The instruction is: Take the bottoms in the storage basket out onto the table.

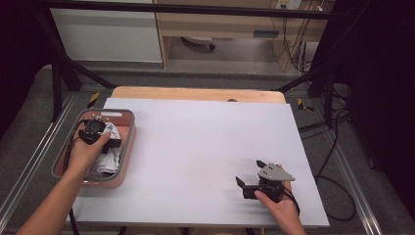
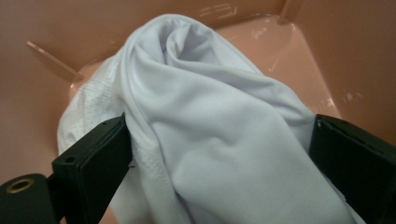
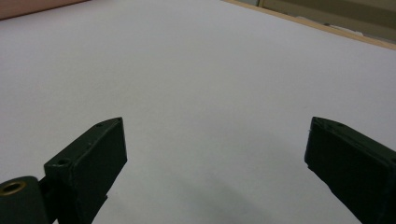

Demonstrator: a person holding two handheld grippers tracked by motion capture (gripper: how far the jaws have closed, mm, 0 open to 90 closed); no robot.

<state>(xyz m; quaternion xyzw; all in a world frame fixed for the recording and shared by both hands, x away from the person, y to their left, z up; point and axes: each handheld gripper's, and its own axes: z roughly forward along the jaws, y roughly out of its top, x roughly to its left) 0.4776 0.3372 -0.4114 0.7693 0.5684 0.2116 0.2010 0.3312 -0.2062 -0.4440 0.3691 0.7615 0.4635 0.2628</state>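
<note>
**Desk editor:** What's at the left of the frame?

**Photographer:** A pink plastic basket with a grey rim [image 1: 128,115] sits at the left edge of the white-covered desk [image 1: 205,142]. Inside lies a crumpled white cloth [image 1: 108,161]. The person's left hand [image 1: 87,149] holds the left gripper [image 1: 94,128] down into the basket, over the cloth.

**Desk editor:** Has it got hold of the cloth?

**Photographer:** The left gripper view puts the crumpled white cloth [image 2: 210,130] between the two black fingers [image 2: 95,151]. They stand spread wide, one at each flank of the bundle, the left one touching the fabric. They are not pressed together on it. Pink basket wall [image 2: 70,28] rises behind the bundle.

**Desk editor:** And the other hand?

**Photographer:** The right hand [image 1: 276,205] rests at the near right of the desk, well apart from the basket, holding the right gripper [image 1: 249,177], its grey three-cornered plate [image 1: 275,172] on top. Its fingers point left across the bare sheet.

**Desk editor:** Spread or together?

**Photographer:** Spread. The right gripper view shows both black fingers [image 3: 91,158] wide apart with nothing between them but the white desk surface [image 3: 205,84]. A strip of the wooden edge [image 3: 308,23] runs along the far side.
</note>
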